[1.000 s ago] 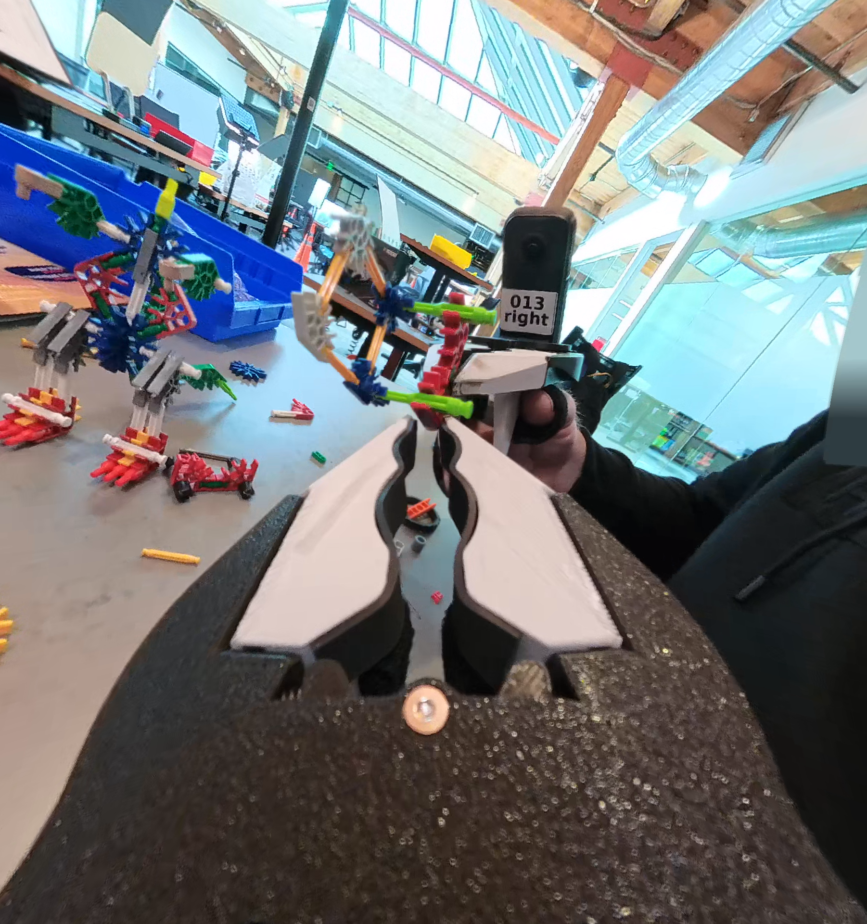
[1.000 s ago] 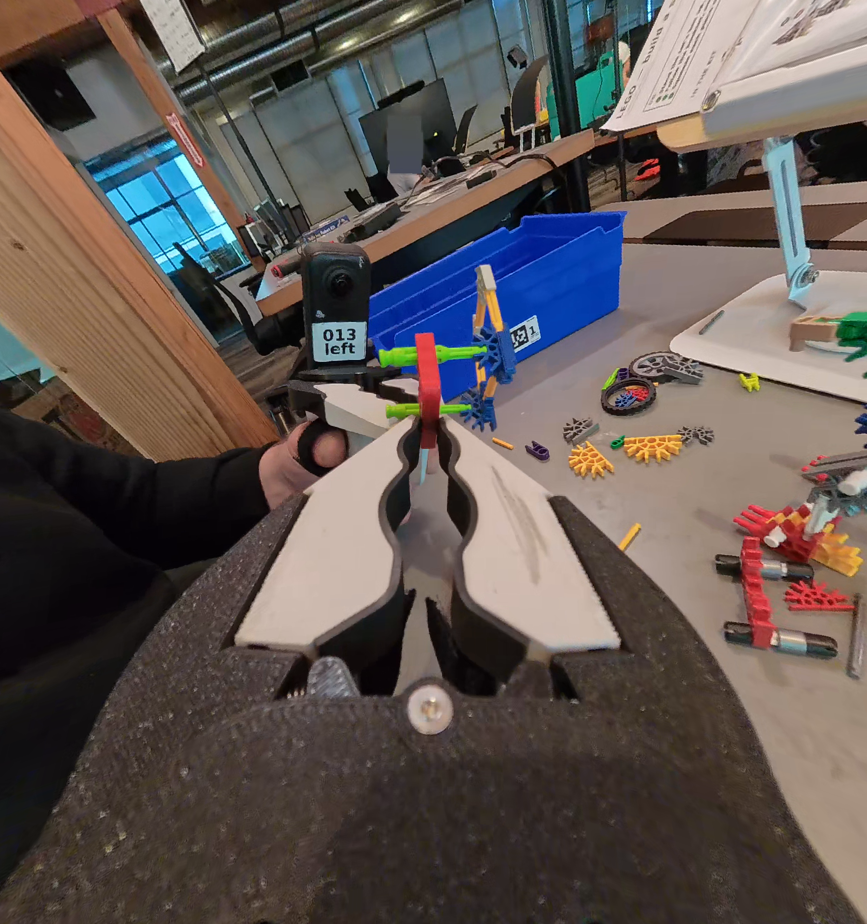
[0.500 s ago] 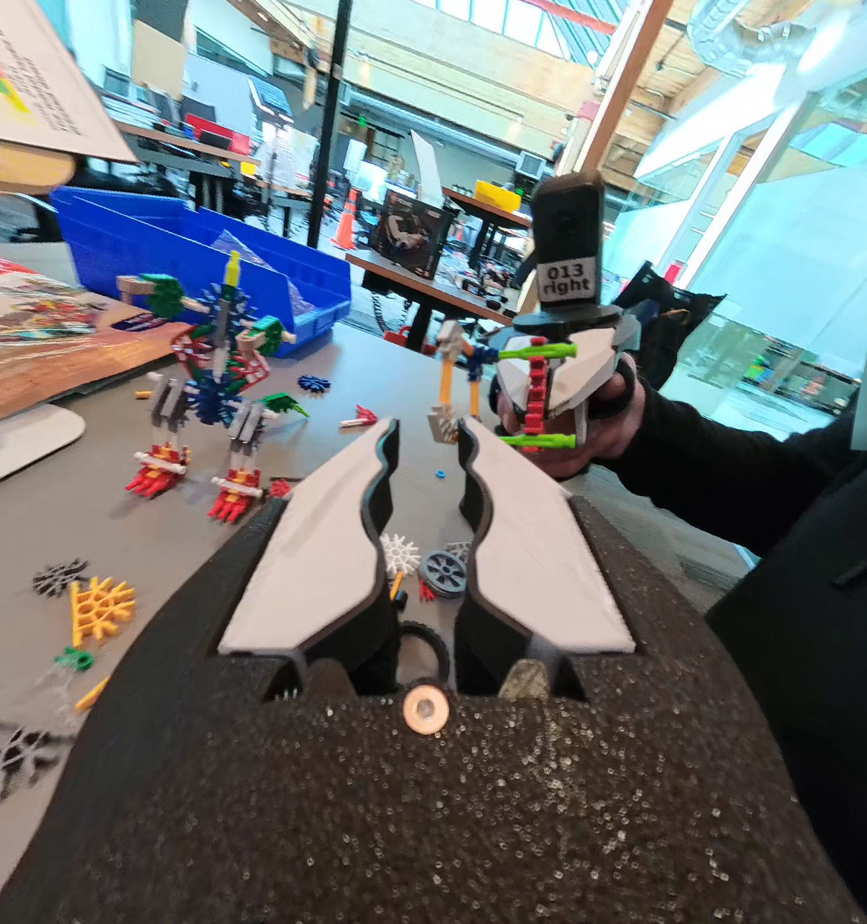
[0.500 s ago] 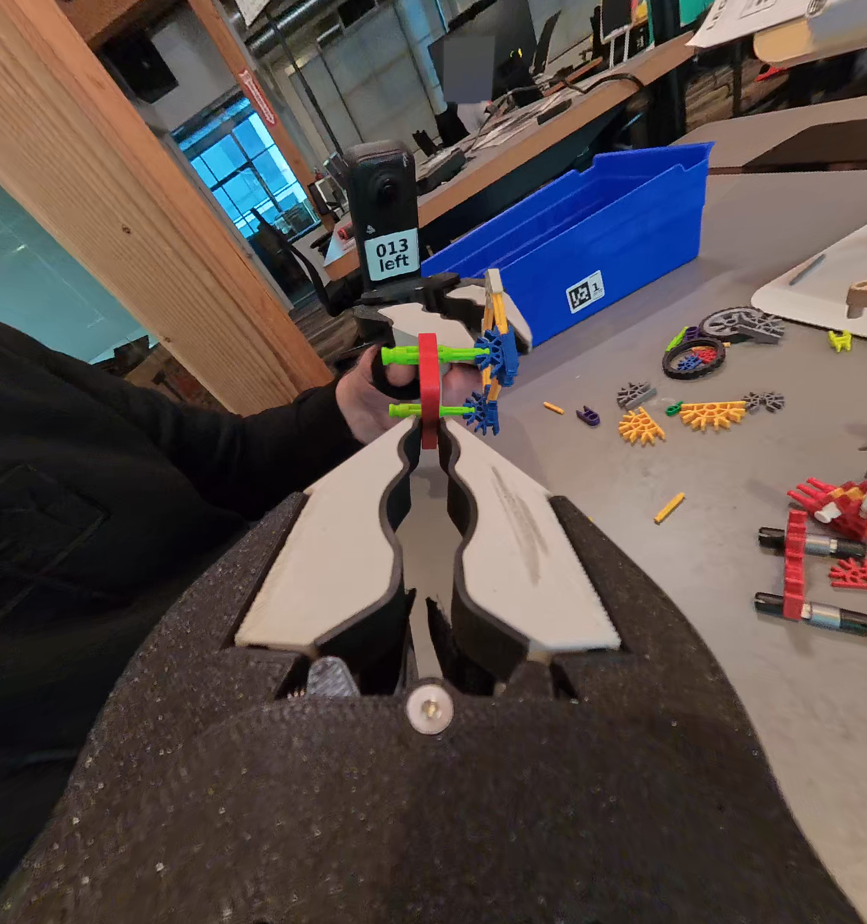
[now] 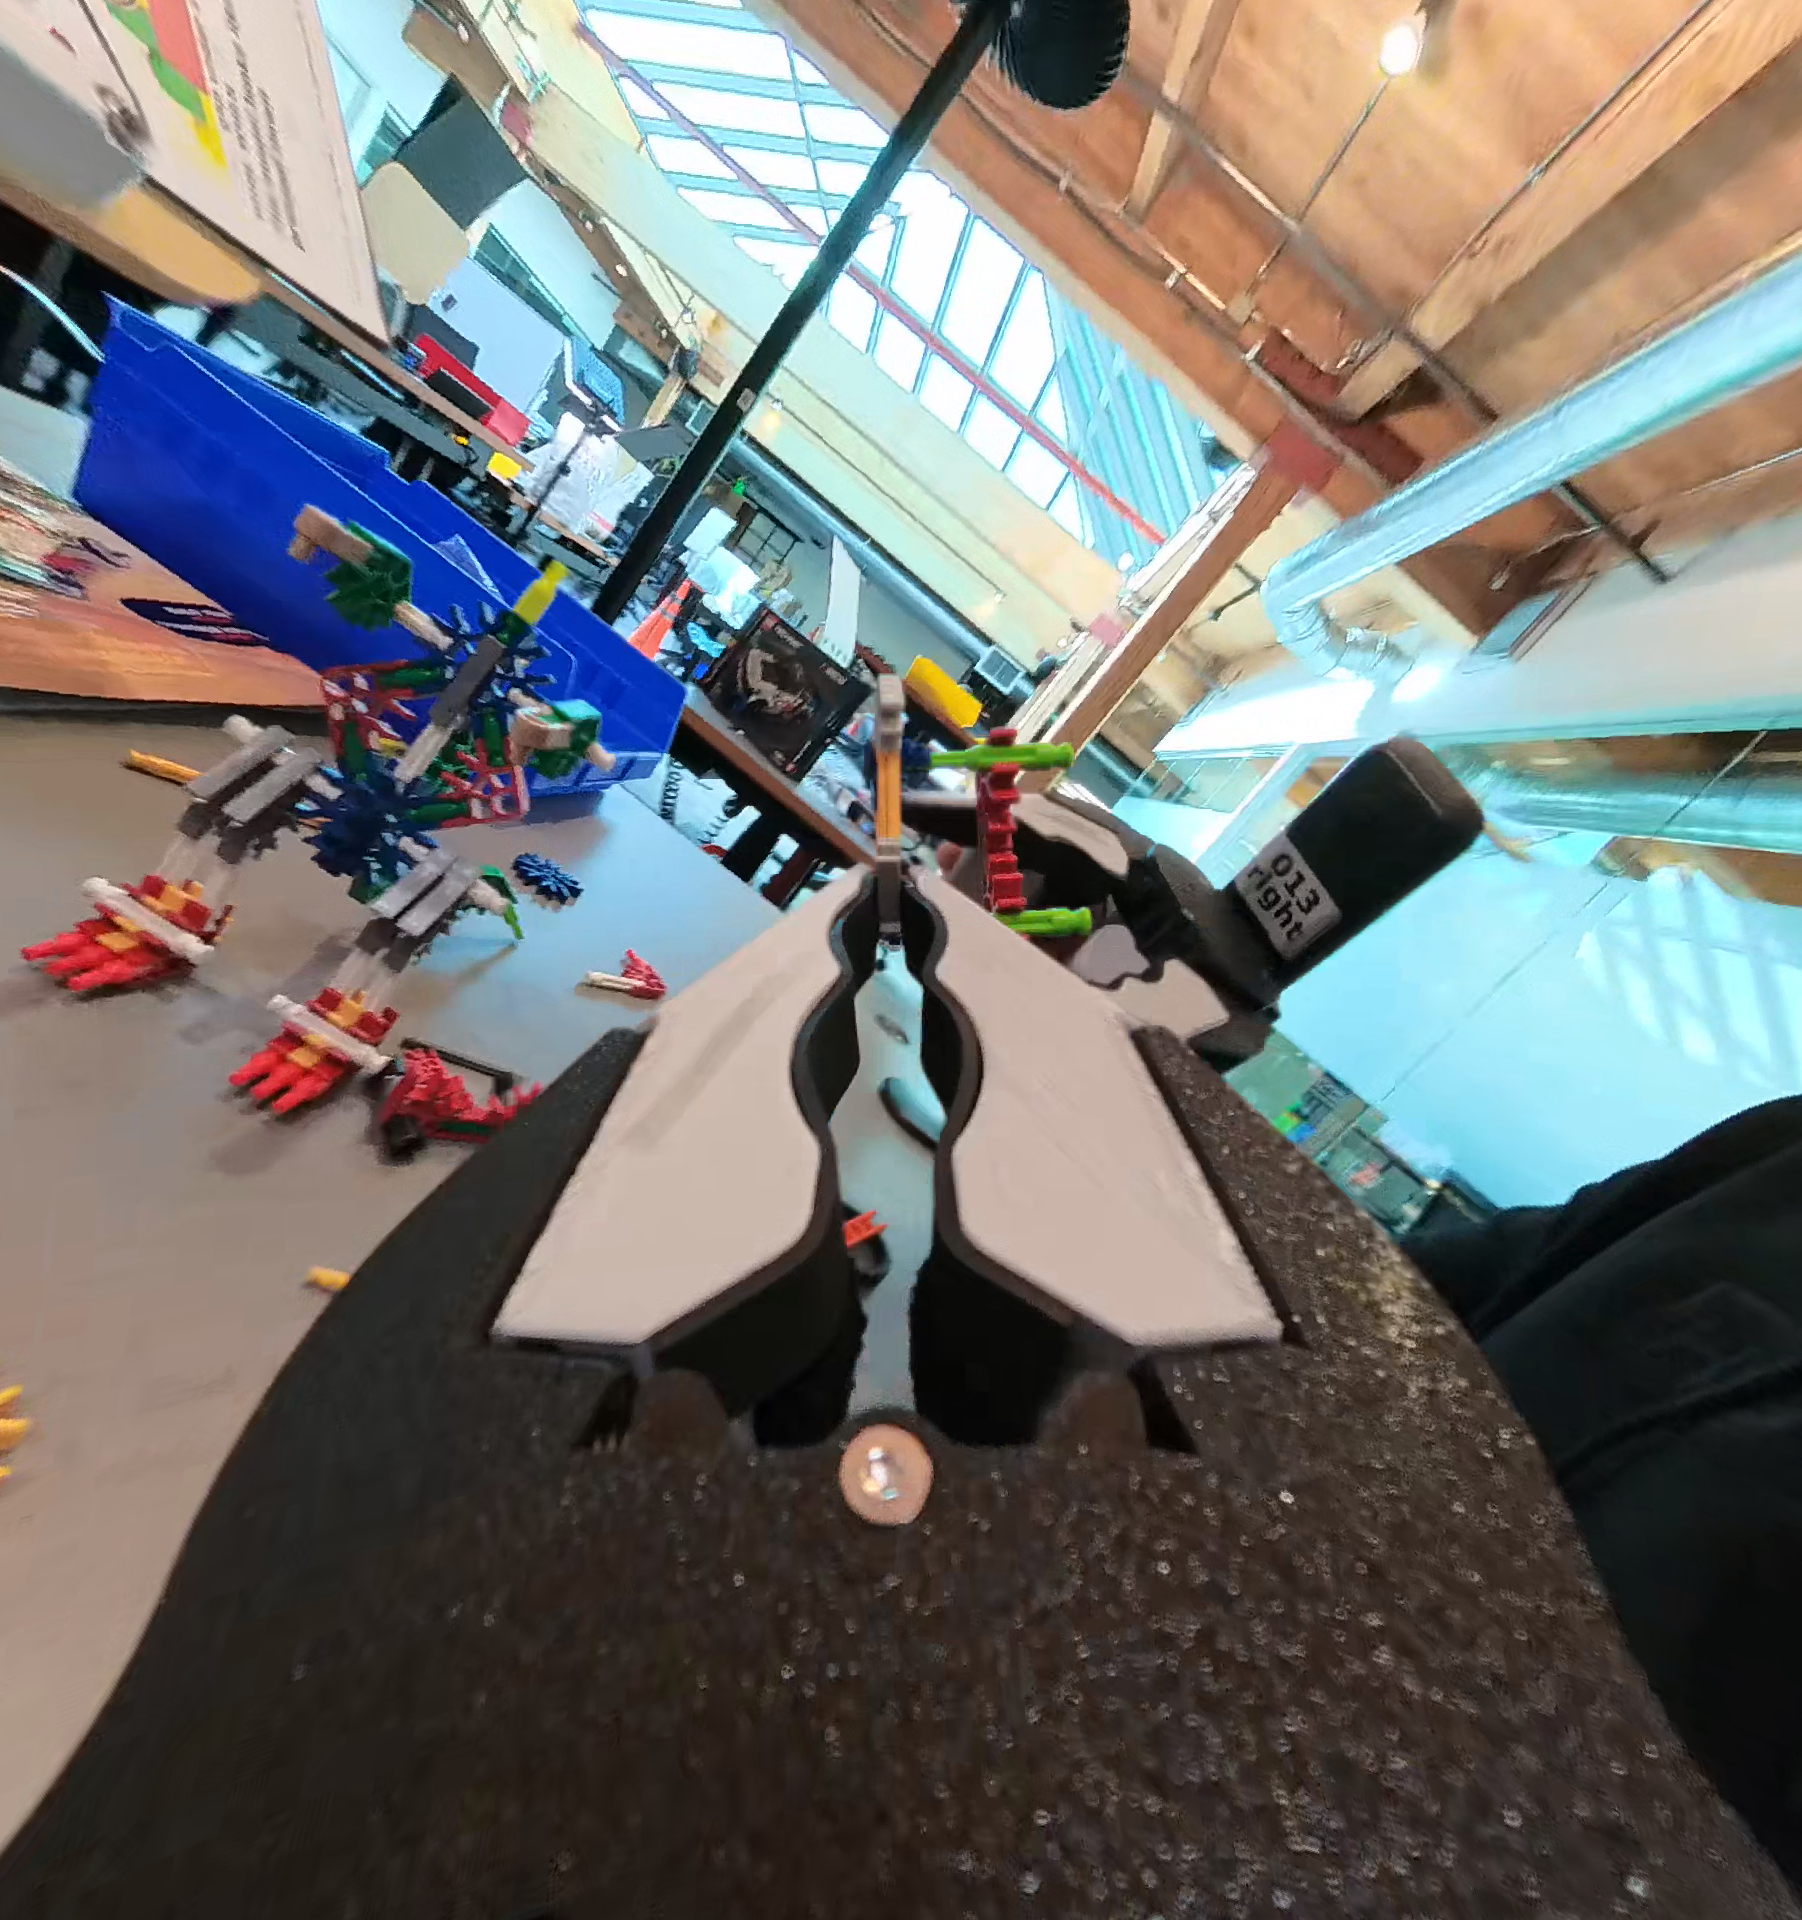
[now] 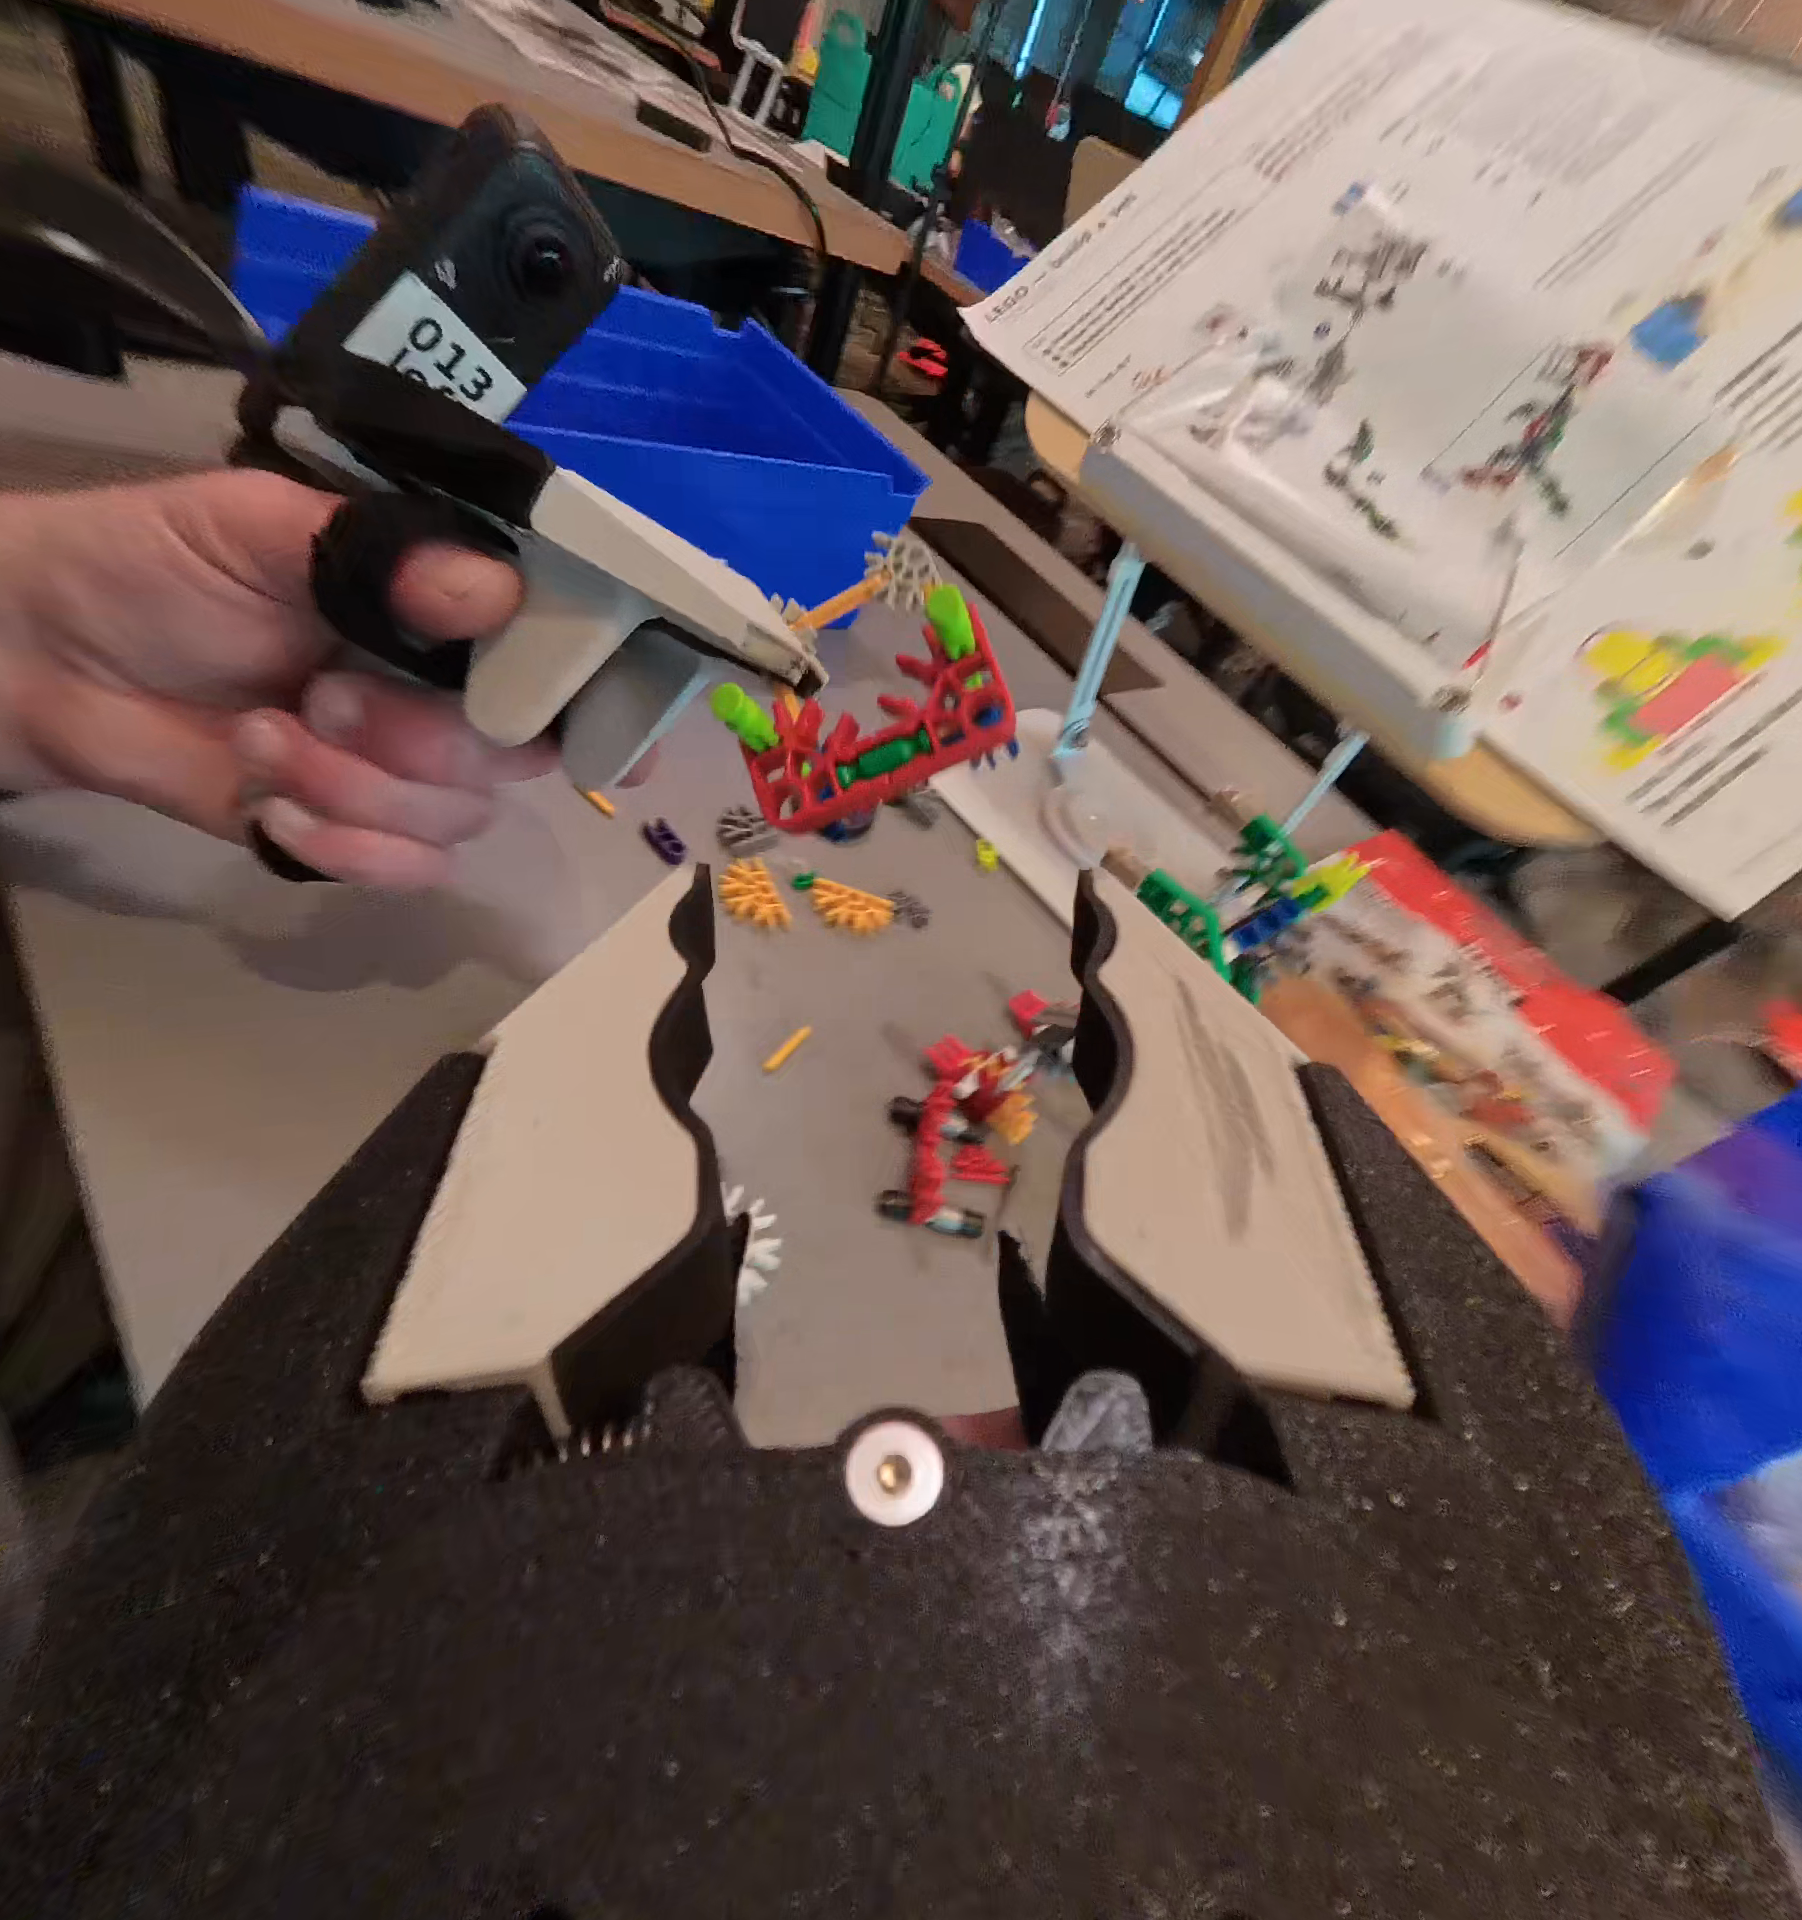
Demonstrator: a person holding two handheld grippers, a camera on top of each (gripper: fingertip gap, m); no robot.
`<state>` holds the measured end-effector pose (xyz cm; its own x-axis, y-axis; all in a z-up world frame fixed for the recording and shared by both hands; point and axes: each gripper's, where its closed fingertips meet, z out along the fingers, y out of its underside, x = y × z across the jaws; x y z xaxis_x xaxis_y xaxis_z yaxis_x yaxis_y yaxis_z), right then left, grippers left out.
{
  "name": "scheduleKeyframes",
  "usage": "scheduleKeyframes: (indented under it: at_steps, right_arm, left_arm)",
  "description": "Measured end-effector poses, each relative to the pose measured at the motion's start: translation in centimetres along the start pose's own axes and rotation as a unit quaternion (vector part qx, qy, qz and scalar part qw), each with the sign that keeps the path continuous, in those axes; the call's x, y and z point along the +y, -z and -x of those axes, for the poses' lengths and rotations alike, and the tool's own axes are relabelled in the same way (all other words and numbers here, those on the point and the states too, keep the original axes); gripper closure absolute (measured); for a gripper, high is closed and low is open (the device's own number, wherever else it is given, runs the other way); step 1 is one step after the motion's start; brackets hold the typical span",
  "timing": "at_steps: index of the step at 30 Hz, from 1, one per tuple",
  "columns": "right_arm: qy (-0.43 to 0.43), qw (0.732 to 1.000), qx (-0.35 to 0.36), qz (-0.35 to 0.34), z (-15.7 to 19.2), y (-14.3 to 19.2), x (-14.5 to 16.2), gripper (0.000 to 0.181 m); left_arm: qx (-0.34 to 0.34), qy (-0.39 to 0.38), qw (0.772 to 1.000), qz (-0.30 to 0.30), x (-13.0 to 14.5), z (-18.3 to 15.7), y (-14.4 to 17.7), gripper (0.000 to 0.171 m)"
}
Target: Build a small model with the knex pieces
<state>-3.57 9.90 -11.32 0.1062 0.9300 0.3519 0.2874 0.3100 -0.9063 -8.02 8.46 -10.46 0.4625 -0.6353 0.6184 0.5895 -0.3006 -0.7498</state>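
Observation:
A small rod-and-connector toy piece has a red frame (image 6: 876, 738), green rods and an orange rod with grey ends (image 5: 889, 800). My left gripper (image 5: 889, 899) is shut on the grey lower end of that orange rod and holds the piece up above the grey table (image 5: 97, 1143). In the right wrist view the left gripper (image 6: 798, 665) shows in a hand at upper left, with the piece hanging from its tip. My right gripper (image 6: 892, 894) is open and empty, a short way back from the piece. Its camera body (image 5: 1333, 862) shows behind the piece.
A blue bin (image 6: 710, 436) stands at the table's back. A larger toy figure (image 5: 377, 769) stands to the left. Yellow connectors (image 6: 803, 899), a small red wheeled build (image 6: 949, 1153) and other loose parts lie below. A sheet on a stand (image 6: 1448, 416) and a printed box (image 6: 1448, 997) are at right. About 6 cm separates my left fingertips from my right.
My left gripper closed on the piece's orange rod end. My right gripper opened, let go of the red frame and drew back, tilting down toward the table.

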Motion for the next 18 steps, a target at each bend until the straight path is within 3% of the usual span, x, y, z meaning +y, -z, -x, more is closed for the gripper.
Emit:
scheduleKeyframes:
  at_steps: [4,10,16,18]
  right_arm:
    - [0.078,0.996,0.037,0.005,-0.4,-1.0,-0.4,0.118]
    - [0.093,0.995,0.037,-0.018,-0.7,-1.0,-1.2,0.165]
    - [0.04,0.999,0.003,-0.01,-0.5,-0.8,-0.5,0.149]
    - [0.001,1.0,-0.007,-0.021,-0.5,-0.8,-0.6,0.126]
  left_arm:
    - [0.018,0.025,1.0,-0.001,0.9,-0.8,-0.8,0.171]
    - [0.027,0.058,0.998,-0.012,1.3,-0.7,-1.1,0.171]
    - [0.024,0.064,0.997,-0.02,1.4,-0.4,-1.3,0.171]
    - [0.027,0.069,0.997,-0.022,1.5,-0.4,-1.4,0.171]
